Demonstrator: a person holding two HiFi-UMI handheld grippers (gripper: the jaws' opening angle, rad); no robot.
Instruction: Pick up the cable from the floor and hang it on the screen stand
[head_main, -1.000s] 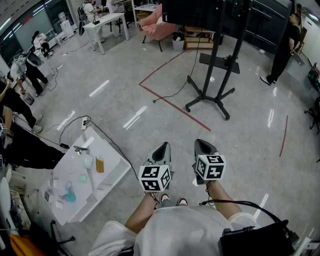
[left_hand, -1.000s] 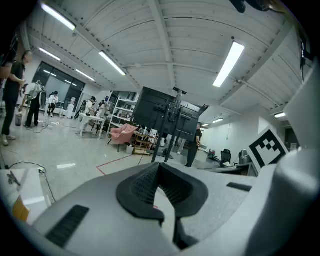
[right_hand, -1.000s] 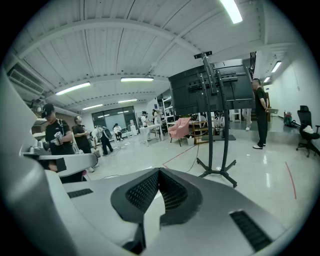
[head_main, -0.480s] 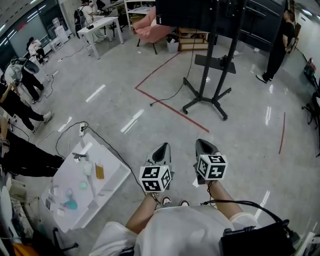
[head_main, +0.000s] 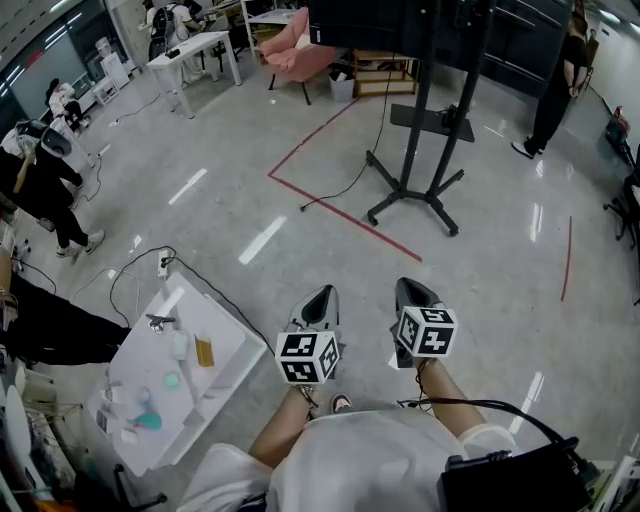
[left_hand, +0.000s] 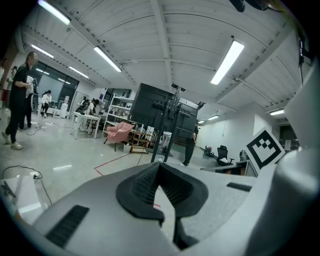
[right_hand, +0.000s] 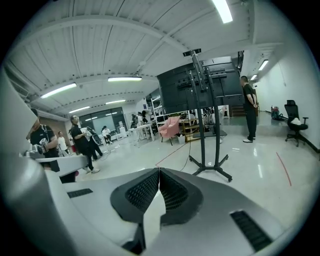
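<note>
Both left claw (head_main: 322, 295) and right claw (head_main: 409, 290) were shut, empty; I judged opening should wait until I reached the cable (head_main: 335, 194).

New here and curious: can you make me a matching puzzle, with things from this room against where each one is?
Things:
1. thin black cable
2. pink armchair
3. low white table

Places:
A. far back of the room, upper left
B. close by, on the left
C. trailing on the grey floor beside the black screen stand

Pairs: 1-C, 2-A, 3-B
</note>
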